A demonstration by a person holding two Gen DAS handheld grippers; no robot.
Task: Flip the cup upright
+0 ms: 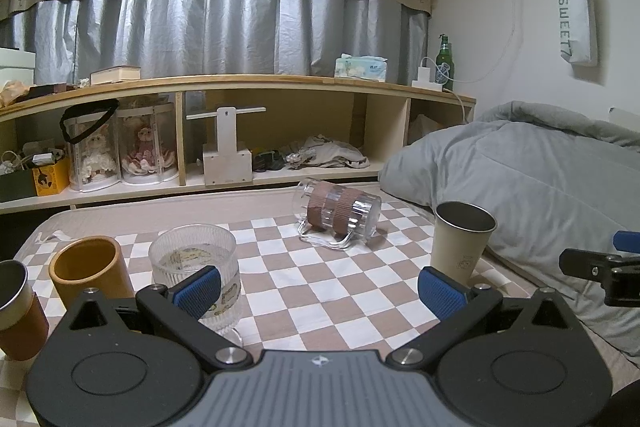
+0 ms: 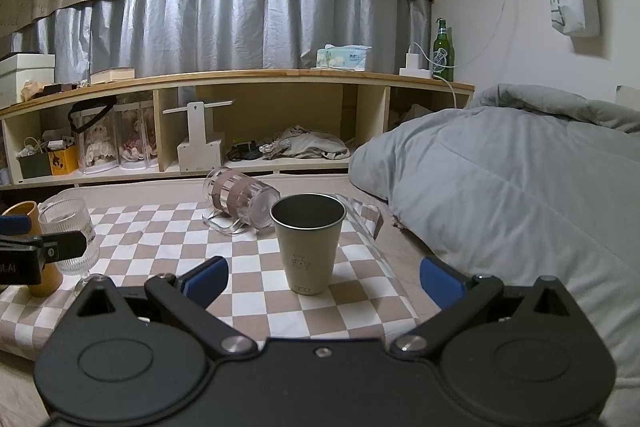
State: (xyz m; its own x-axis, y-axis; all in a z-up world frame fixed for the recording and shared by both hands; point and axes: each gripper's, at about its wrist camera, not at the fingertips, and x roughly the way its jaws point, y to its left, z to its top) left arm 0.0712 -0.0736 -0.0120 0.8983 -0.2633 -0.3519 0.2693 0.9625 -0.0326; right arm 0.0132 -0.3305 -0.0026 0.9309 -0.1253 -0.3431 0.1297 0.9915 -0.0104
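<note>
A clear glass mug with brown bands lies on its side on the checkered cloth, handle down, base toward me. It also shows in the right wrist view, behind a beige metal cup. My left gripper is open and empty, well short of the mug. My right gripper is open and empty, with the upright beige cup just ahead between its fingers. The right gripper's tip shows at the right edge of the left wrist view.
A ribbed glass, an orange cup and a brown-sleeved cup stand upright at the left. The beige cup stands at the right. A grey duvet rises on the right. A wooden shelf runs behind.
</note>
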